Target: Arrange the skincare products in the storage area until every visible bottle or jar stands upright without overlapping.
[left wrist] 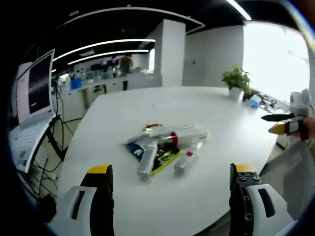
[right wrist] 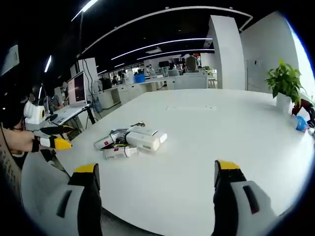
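Skincare tubes heaped flat on table — axes mixed — both grippers' fingers apart.

Bright office light, heavy fisheye bend.
Ceiling strip lights glow overhead; window blown out white in the left gripper view. Tabletop evenly lit, shadows faint. Edges curve and soften; left gripper view slightly blurred.

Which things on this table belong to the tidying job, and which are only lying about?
For the job:
- pile of skincare tubes, lying flat and overlapping
- left tongs, open
- right tongs, open

Lying about:
- potted plant
- laptop
- small blue object
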`<move>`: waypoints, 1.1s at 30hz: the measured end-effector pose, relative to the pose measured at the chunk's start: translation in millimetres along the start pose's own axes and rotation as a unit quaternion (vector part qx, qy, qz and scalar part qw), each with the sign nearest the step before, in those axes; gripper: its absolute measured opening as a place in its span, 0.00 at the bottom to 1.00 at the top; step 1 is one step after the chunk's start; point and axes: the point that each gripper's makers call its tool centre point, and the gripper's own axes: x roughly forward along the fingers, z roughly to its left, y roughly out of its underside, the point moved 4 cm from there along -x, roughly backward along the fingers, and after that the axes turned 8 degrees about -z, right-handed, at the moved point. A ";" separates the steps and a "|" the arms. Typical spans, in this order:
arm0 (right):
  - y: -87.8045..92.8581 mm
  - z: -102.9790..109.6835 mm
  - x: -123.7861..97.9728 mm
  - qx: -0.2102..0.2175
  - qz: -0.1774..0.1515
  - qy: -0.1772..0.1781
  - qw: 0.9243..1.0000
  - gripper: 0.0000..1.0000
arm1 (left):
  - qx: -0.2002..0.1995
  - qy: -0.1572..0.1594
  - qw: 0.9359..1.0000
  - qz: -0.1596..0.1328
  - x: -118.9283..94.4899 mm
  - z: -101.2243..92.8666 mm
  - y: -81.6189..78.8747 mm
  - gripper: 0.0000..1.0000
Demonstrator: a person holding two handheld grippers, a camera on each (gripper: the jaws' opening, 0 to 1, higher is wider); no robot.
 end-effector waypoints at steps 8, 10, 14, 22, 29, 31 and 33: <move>2.1 0.6 0.5 -0.002 0.008 -0.003 1.000 0.96 | -0.002 0.002 1.000 0.001 0.2 0.5 0.8 0.97; 2.4 0.8 0.6 -0.003 0.009 -0.003 1.000 0.96 | -0.003 0.002 1.000 0.001 0.2 0.5 0.8 0.97; 2.7 0.6 0.5 -0.003 0.010 -0.003 1.000 0.96 | -0.003 0.002 1.000 0.001 0.2 0.7 1.0 0.97; 2.8 0.4 0.5 -0.001 0.010 -0.004 1.000 0.95 | -0.002 0.004 1.000 0.002 -0.1 -0.1 1.3 0.97; 4.3 0.6 0.7 -0.002 0.015 -0.004 1.000 0.95 | -0.007 0.002 1.000 0.002 -0.2 0.3 1.5 0.97; 4.8 0.8 0.8 -0.002 0.016 -0.005 1.000 0.95 | -0.006 0.001 1.000 0.003 -0.2 0.9 1.7 0.97; 4.8 0.9 0.8 -0.002 0.016 -0.006 1.000 0.95 | -0.006 0.001 1.000 0.002 -0.2 0.9 1.7 0.97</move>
